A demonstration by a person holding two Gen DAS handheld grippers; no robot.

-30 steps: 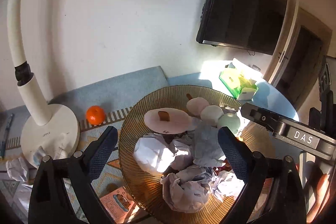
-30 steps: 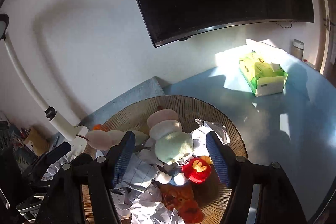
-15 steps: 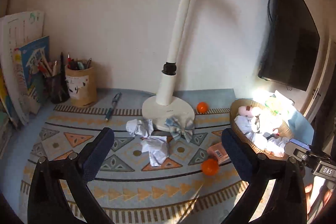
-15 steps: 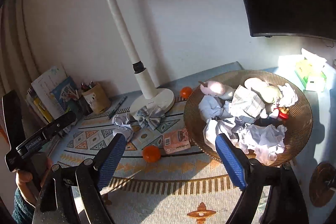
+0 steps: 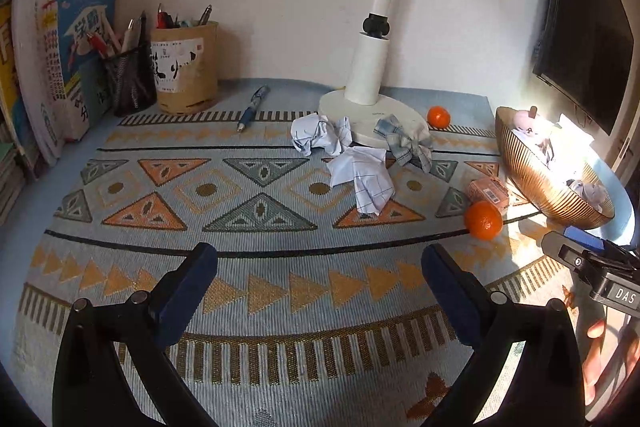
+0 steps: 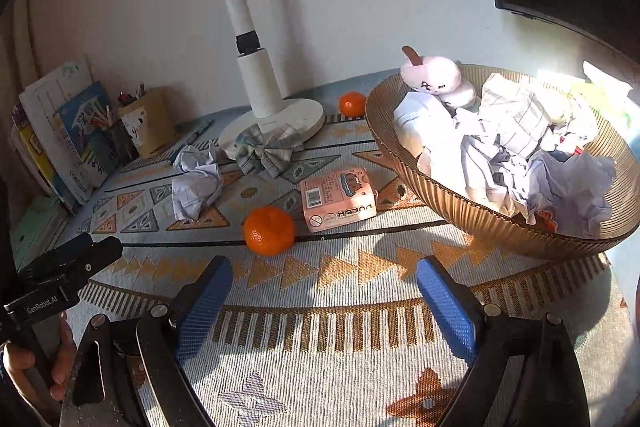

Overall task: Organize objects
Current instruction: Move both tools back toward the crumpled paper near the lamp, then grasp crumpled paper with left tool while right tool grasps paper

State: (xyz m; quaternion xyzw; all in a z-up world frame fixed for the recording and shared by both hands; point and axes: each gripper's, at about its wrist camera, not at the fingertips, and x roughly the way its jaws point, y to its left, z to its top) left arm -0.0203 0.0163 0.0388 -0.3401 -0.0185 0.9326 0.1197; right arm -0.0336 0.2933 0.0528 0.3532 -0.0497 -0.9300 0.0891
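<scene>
A gold ribbed bowl (image 6: 492, 223) (image 5: 532, 179) at the right holds crumpled paper and a pink plush toy (image 6: 434, 75). On the patterned mat lie a near orange (image 6: 269, 230) (image 5: 483, 221), a far orange (image 6: 352, 103) (image 5: 438, 116), a pink packet (image 6: 339, 199) (image 5: 488, 190), crumpled papers (image 5: 360, 173) (image 6: 194, 183) and a checked fabric bow (image 6: 266, 151) (image 5: 406, 143). My left gripper (image 5: 318, 269) is open and empty above the mat's front. My right gripper (image 6: 324, 285) is open and empty, just in front of the near orange.
A white lamp (image 5: 370, 95) (image 6: 260, 99) stands at the back. Pen cups (image 5: 186, 67) and books (image 5: 60, 67) stand at the back left, with a blue pen (image 5: 252, 109) lying beside them. A dark monitor (image 5: 588, 39) hangs at the right.
Both grippers pulled back from over the bowl and dropped low over the mat's front. The view now takes in the loose objects on the mat. Both stayed open.
</scene>
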